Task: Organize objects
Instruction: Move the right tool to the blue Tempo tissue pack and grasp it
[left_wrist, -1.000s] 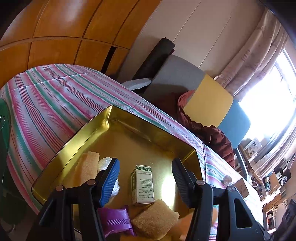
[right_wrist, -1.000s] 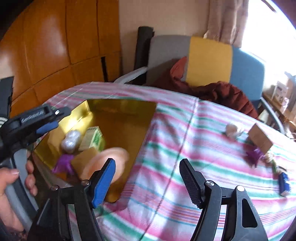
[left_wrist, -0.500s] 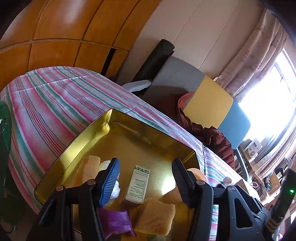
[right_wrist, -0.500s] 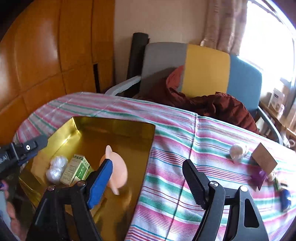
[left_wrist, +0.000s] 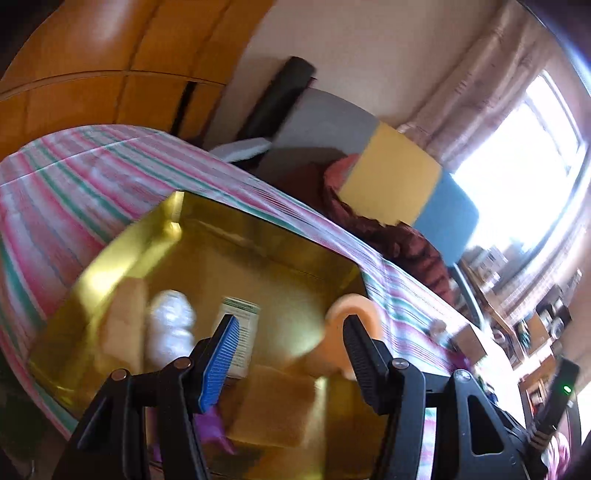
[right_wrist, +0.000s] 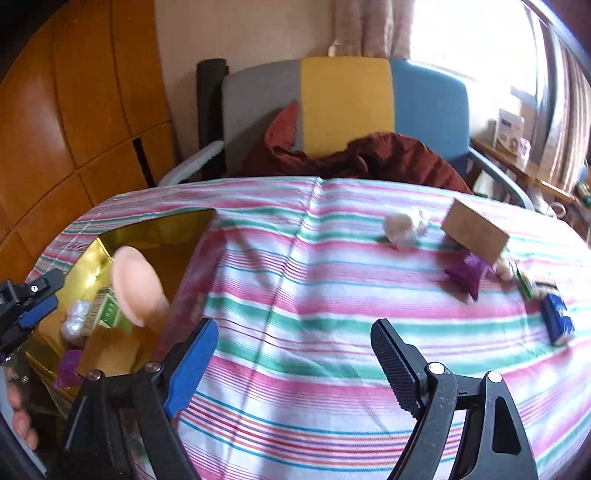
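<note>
- Both our grippers, left (left_wrist: 288, 354) and right (right_wrist: 291, 365), have jaws spread, empty; the peach piece (right_wrist: 135, 288) sits in the tin (right_wrist: 177, 225).
- Next, we judge: reach the white ball (right_wrist: 400, 229) at one o'clock.

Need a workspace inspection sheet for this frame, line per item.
Surface: table under a striped cloth.
Job's things: gold tin on the left holds a peach disc, green box, white wad, sponges and a purple wrapper. Loose on the cloth: brown box, pale wad, purple wrapper, blue pack.
Clutter: nothing seen.
Grippers: left gripper and right gripper both open, empty.
Cables: nothing seen.
Surroundings: chair with red cloth, wood panels, window.
</note>
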